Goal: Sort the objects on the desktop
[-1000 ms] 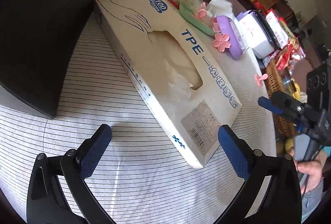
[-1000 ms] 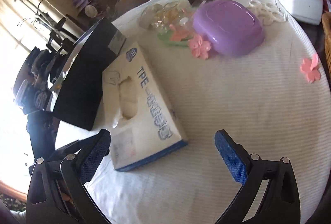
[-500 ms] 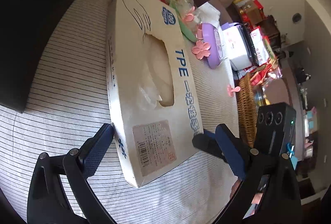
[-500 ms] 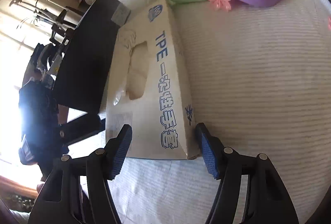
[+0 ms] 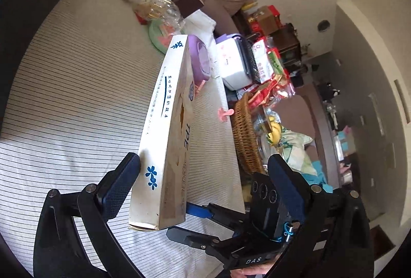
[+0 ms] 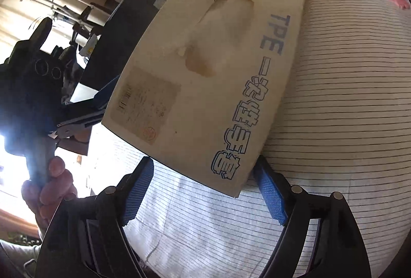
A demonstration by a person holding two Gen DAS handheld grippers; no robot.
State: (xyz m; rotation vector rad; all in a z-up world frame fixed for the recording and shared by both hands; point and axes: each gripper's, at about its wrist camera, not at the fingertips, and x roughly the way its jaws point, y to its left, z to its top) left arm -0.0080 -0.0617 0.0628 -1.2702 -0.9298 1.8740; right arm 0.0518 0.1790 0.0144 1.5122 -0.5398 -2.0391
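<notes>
Here the long cream cardboard glove box [image 5: 164, 139] stands tilted on its edge above the striped tablecloth [image 5: 64, 111], its long axis running away from both grippers, the right gripper [image 6: 205, 190] clamping its near corner, the left gripper [image 5: 205, 175] spread wide, one pad touching it.

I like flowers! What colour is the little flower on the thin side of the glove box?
Blue, on the glove box; clearest in the left wrist view.
</notes>
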